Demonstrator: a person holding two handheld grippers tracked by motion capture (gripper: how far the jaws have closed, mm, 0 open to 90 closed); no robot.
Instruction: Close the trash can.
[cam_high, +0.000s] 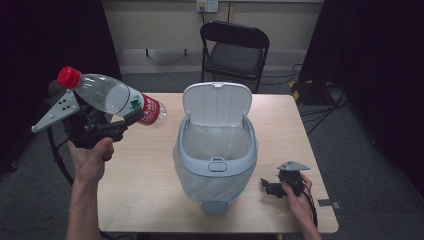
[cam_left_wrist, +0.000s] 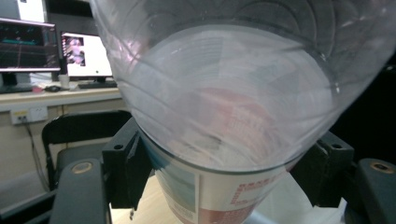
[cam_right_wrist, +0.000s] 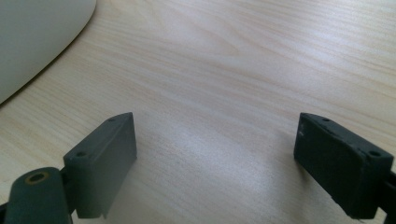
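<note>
The plastic bottle (cam_high: 112, 97) carries a red and white label (cam_high: 150, 111) with white characters too small and blurred to read, plus a green mark at the label's 10 o'clock edge. In the left gripper view the label (cam_left_wrist: 224, 196) shows red blocks and pale print, equally illegible.

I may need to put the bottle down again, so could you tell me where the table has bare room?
The widest bare patch lies left of the bin, running to the table edge beneath the held bottle. A narrower strip lies right of the bin, toward the far edge. The near right corner is crowded: the right claw rests there.
</note>
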